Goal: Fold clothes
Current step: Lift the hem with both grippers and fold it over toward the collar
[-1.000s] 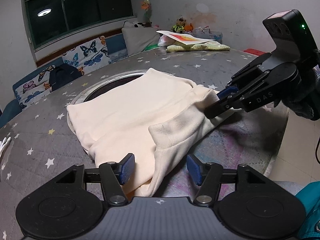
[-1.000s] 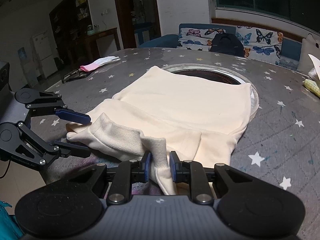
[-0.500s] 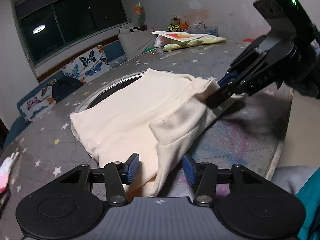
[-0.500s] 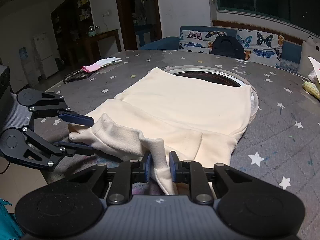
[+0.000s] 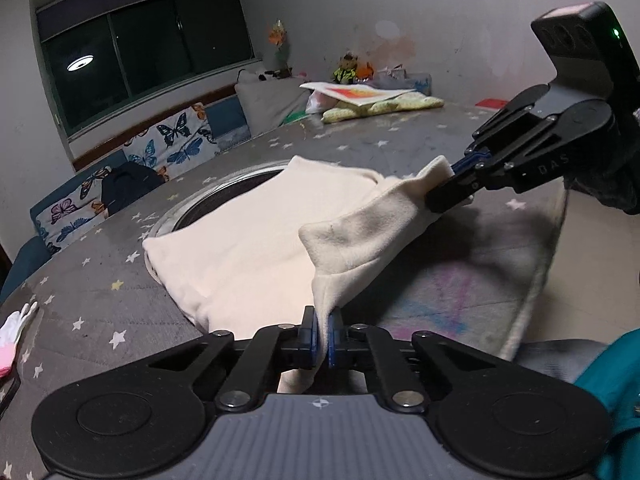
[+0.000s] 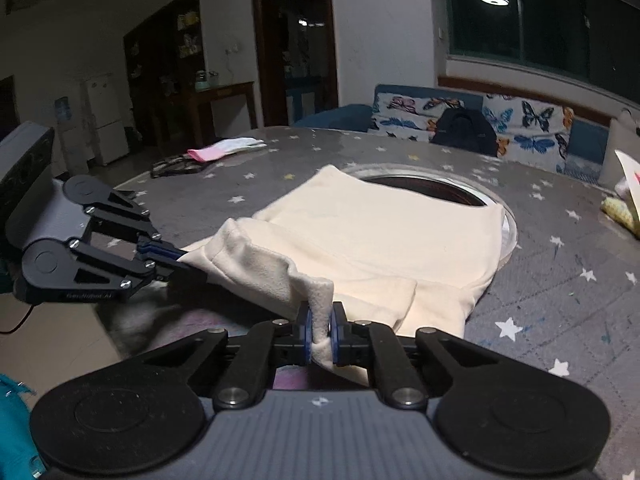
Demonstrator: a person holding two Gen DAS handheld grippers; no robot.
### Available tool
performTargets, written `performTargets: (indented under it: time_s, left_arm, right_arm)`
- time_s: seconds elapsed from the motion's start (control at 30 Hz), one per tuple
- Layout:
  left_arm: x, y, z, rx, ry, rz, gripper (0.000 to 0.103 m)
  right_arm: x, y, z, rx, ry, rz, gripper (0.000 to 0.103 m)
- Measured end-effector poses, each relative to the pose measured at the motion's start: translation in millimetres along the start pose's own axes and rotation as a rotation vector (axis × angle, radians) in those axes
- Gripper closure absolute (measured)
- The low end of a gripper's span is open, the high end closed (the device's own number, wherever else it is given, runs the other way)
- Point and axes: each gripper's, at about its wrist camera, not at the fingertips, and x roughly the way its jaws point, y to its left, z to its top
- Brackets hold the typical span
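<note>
I have my left gripper [image 5: 324, 334] clamped on the near edge of the cream garment [image 5: 256, 236] and my right gripper [image 6: 319, 334] pinched on the same raised edge beside it, the rest lying flat ahead of both on the star-patterned table [image 6: 560, 280], partly over its round opening [image 6: 432, 190].

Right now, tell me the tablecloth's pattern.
Grey tablecloth with small stars; right wrist view shows it best.

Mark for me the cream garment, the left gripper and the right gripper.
cream garment [image 5: 248, 236], left wrist view, on its flat folded body.
left gripper [image 5: 324, 334], left wrist view, midway between its fingertips, pinching the garment's edge.
right gripper [image 6: 320, 330], right wrist view, midway between its fingertips, pinching the hem.
</note>
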Motion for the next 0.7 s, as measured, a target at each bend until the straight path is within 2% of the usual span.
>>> performTargets:
  time_s: [0.27,0.37,0.47,0.7]
  left_arm:
    - [-58,-17,-2,-0.023,0.01,-0.083,0.098]
    - [-66,-19,7,-0.027,0.007,-0.062,0.098]
    - [-66,-13,21,-0.027,-0.021,-0.03,0.098]
    - [-27,21,56,-0.03,-0.068,0.054,0.098]
  right_arm:
    - [-60,33,-6,-0.066,0.037,0.086,0.095]
    - [-75,42,2,-0.091,0.031,0.107,0.095]
    - [-78,39,19,-0.112,0.013,0.094,0.095]
    - [-42,-2,63,-0.105,-0.044,0.009,0.095]
